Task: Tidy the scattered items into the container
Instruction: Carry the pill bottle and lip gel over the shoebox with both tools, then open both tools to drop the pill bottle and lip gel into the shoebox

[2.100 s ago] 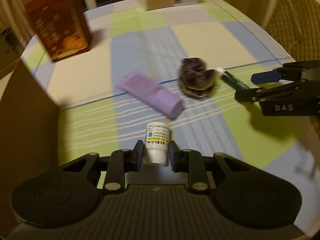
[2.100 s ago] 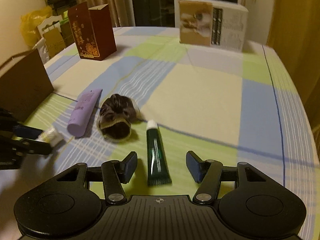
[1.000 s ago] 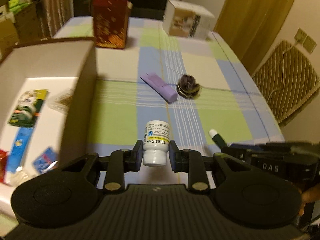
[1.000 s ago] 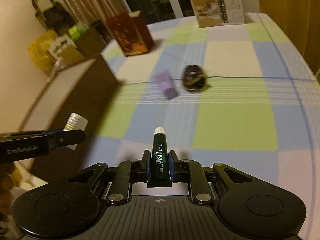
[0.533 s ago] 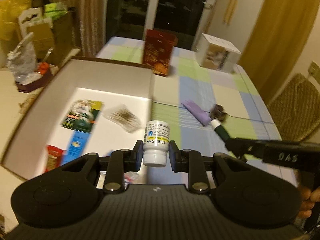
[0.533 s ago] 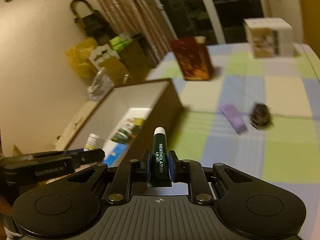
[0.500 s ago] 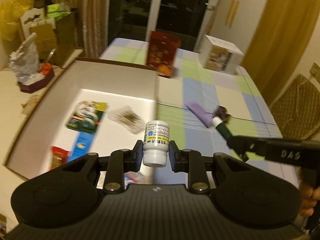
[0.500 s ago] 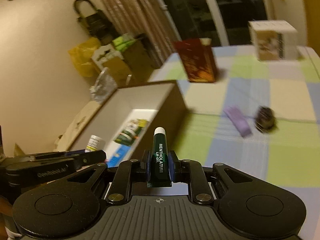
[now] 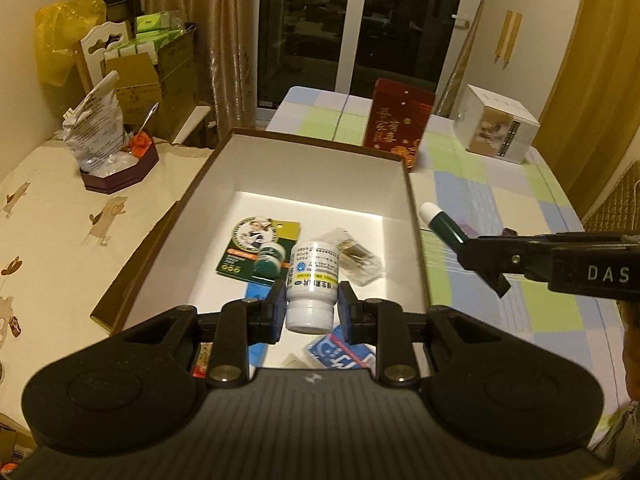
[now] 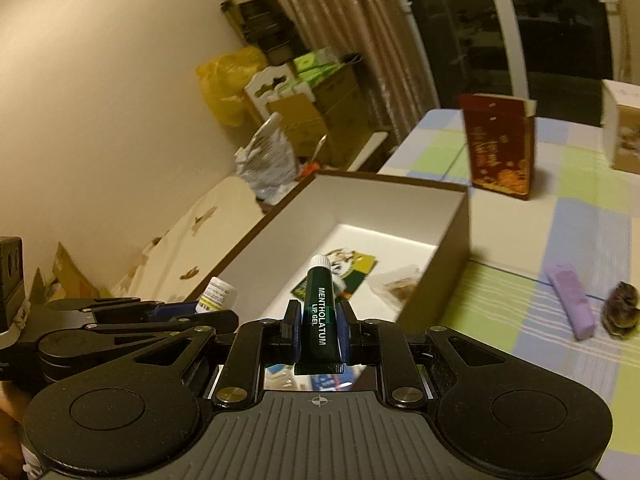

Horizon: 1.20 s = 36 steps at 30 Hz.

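I'm at the drop step: my left claw (image 9: pixel 311 307) grips the white pill bottle (image 9: pixel 313 280) over the open box (image 9: pixel 412 216), my right claw (image 10: pixel 319 332) clamps the green lip gel tube (image 10: pixel 319 320) at its 3 o'clock rim. Next, I judge, release both inside.

The open box (image 9: pixel 414 216) sits left of the purple tube (image 10: pixel 570 306) and hair scrunchie (image 10: pixel 622 310).

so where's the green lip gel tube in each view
Left wrist: green lip gel tube at right of centre, sticking out of the right gripper, beside the box's right wall.
Right wrist: bottom centre, upright between the pads.
Shared landmark: the open brown box.
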{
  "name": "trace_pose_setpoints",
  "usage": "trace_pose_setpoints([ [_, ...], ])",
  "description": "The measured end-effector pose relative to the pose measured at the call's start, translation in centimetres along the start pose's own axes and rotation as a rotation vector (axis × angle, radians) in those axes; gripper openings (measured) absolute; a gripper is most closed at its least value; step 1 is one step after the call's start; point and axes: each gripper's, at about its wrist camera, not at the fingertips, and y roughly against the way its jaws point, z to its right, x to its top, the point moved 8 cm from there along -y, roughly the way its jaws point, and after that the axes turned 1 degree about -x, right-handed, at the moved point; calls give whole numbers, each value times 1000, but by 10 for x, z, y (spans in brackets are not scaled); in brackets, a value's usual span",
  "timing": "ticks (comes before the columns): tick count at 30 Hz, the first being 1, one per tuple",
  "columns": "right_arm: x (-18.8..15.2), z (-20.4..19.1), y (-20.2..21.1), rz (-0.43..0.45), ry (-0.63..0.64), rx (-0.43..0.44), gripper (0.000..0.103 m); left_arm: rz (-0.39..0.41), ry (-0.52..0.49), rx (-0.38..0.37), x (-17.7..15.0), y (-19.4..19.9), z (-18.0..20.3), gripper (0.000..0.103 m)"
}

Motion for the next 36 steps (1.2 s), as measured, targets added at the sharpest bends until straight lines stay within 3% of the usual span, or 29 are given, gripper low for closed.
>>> trace_pose_setpoints([
  [5,3,-4,-36,-63,43,11,21,-42,11,-3,-2,-16,-16,22],
  [12,-5,5,-96,-165,226,-106,21,-97,38,-28,-3,-46,-28,22],
  [16,-13,11,-120,-210,301,-123,21,-122,55,-28,-4,-64,-34,22],
  [23,-21,20,-132,-233,442,-171,21,-152,76,-32,-10,-83,-35,22],
  [36,-14,29,-109,-230,442,-156,21,-186,78,-46,-11,-104,-26,22],
])
